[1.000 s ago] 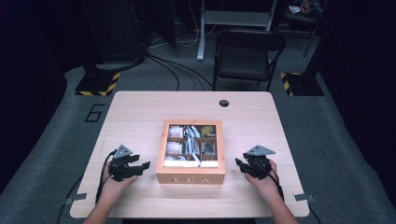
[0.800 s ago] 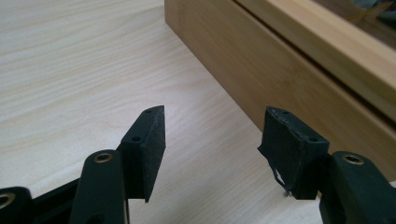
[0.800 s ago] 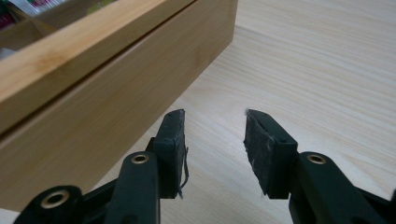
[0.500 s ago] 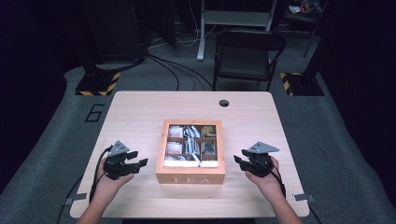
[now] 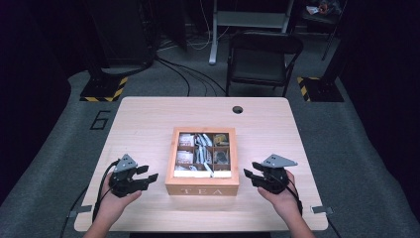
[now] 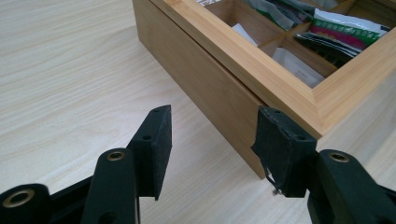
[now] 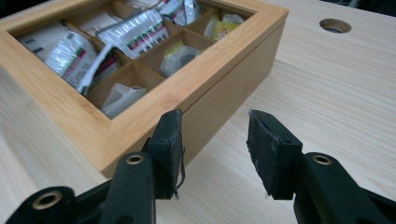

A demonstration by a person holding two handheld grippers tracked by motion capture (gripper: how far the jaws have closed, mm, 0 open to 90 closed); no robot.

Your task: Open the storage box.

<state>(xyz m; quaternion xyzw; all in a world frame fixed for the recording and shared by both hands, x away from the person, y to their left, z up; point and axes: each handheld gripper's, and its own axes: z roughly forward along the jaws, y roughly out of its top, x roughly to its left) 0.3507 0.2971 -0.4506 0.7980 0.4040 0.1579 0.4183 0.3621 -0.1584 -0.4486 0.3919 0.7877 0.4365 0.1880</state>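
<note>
A wooden tea box (image 5: 202, 188) marked TEA stands mid-table, and sachets (image 5: 200, 151) lie in its compartments. My left gripper (image 5: 150, 173) hovers just left of the box's front corner, pointing at it. Its jaws have just been closing, with nothing between them. In the left gripper view the left gripper (image 6: 212, 121) is open and the box's side wall (image 6: 210, 88) lies beyond its pads. My right gripper (image 5: 250, 169) sits to the right of the box, open. In the right gripper view the right gripper (image 7: 214, 123) is empty, close to the box's corner (image 7: 224, 93).
The light wooden table (image 5: 148, 124) has a round cable hole (image 5: 237, 109) at the back. A black folding chair (image 5: 262, 54) stands behind the table. Cables trail from both grippers over the front edge.
Both grippers have lifted a little beside the box. The left jaws stand narrower than before. The box has not moved.
</note>
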